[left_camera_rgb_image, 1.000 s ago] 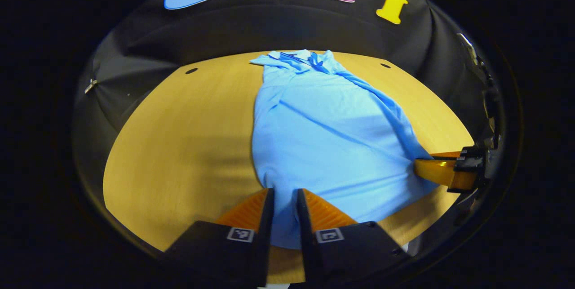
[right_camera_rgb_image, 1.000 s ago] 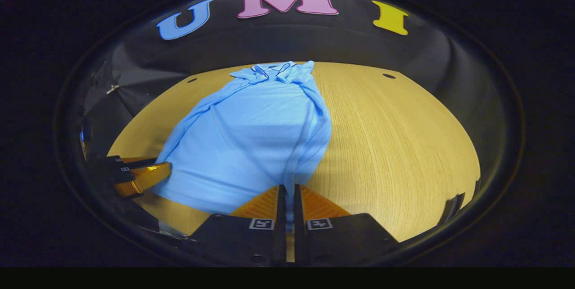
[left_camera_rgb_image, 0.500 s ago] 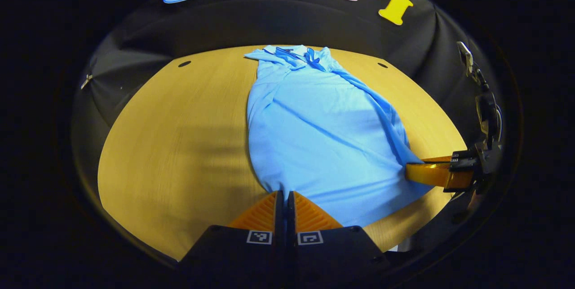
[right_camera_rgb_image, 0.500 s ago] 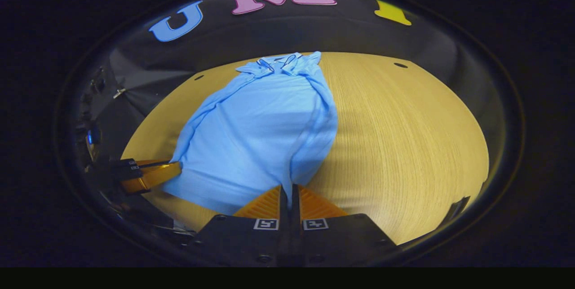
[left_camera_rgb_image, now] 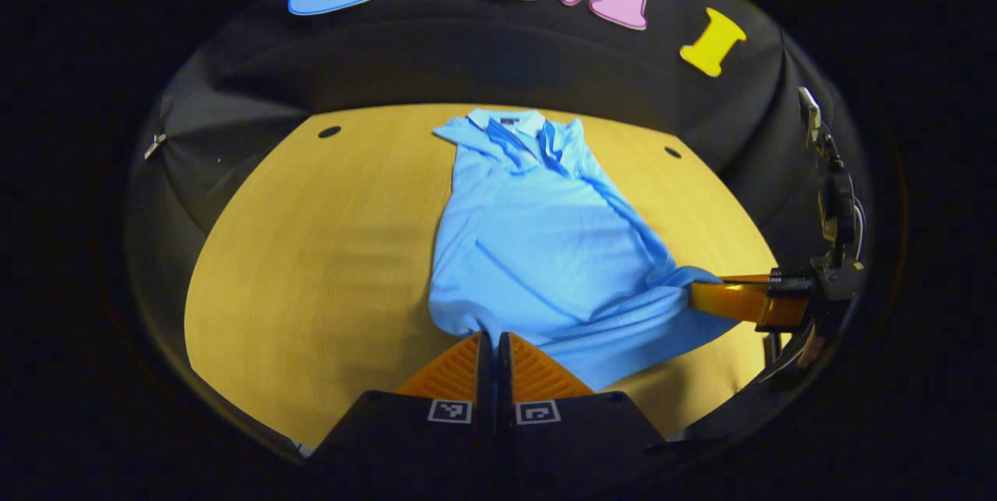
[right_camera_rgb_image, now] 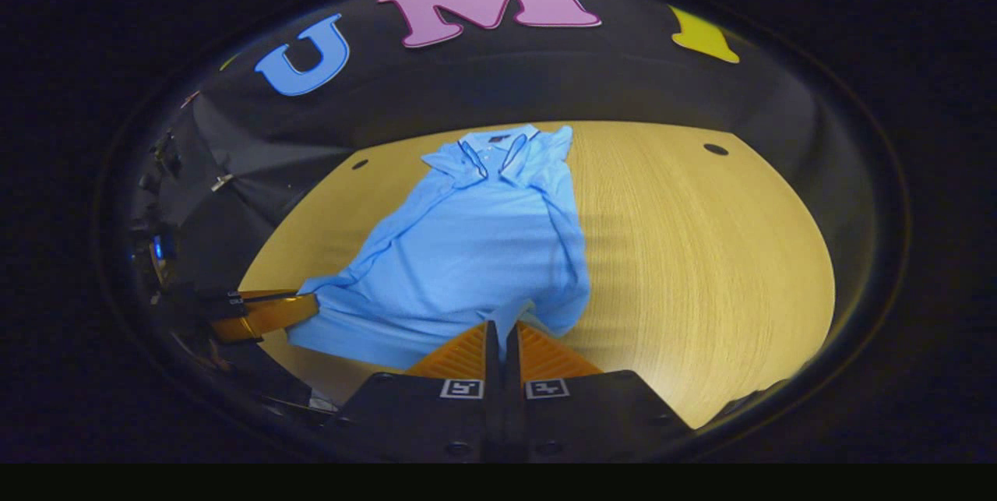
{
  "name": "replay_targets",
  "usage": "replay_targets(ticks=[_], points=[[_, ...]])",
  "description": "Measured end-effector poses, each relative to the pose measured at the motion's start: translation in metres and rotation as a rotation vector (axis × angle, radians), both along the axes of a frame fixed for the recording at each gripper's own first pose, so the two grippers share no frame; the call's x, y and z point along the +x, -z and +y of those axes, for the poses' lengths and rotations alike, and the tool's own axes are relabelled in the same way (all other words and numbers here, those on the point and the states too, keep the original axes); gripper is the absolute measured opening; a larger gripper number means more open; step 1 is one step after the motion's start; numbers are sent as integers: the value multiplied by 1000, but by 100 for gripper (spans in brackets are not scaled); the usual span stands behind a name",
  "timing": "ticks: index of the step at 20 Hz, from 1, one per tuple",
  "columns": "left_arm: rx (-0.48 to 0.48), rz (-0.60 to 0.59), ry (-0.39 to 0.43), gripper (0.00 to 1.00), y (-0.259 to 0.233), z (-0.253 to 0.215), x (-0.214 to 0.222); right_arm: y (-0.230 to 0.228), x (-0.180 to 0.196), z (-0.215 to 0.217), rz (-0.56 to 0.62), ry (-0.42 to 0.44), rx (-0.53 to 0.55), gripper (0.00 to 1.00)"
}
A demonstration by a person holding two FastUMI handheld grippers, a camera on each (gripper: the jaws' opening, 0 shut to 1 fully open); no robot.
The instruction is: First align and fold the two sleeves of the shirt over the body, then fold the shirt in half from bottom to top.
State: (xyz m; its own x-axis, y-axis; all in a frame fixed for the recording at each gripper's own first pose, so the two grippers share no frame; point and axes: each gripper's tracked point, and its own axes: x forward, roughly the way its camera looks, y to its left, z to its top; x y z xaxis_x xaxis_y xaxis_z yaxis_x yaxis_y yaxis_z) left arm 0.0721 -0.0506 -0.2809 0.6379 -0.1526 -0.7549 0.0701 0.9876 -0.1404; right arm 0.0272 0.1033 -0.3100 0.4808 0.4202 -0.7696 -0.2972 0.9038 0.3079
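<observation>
A light blue polo shirt (left_camera_rgb_image: 537, 244) lies lengthwise on the wooden table (left_camera_rgb_image: 311, 252), collar at the far end and both sleeves folded in over the body. In the left gripper view my left gripper (left_camera_rgb_image: 494, 339) is shut on the shirt's near left hem corner, lifted off the table. My right gripper (left_camera_rgb_image: 697, 294) holds the other hem corner at the right. In the right gripper view the shirt (right_camera_rgb_image: 475, 252) slopes up toward me, and my right gripper (right_camera_rgb_image: 502, 327) is shut on its hem corner. The left gripper (right_camera_rgb_image: 308, 305) pinches the hem at the left.
The table (right_camera_rgb_image: 701, 252) has two small dark holes (left_camera_rgb_image: 329, 132) (left_camera_rgb_image: 673, 152) near its far edge. Black cloth walls close in behind and on both sides. Bare wood lies to the shirt's left and right.
Both grippers have risen and moved forward with the hem corners, so the shirt's lower part has lifted and bunched toward the collar. The left gripper closed fully on the cloth.
</observation>
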Motion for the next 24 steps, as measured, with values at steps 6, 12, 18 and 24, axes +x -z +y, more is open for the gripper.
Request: replay_targets(ticks=[6, 12, 18, 24], points=[[-41, -108, -23, 6, -65, -10, 94, -34, 97, 19, -115, -63, 16, 5], [-13, -218, -26, 11, -96, -3, 201, -48, 202, 34, -203, -37, 49, 2], [-17, -326, -56, 6, -97, 13, 323, -50, 314, 50, -301, 27, 72, 10], [59, -409, -16, 6, -46, 34, 425, -16, 397, 58, -357, 127, 56, 5]])
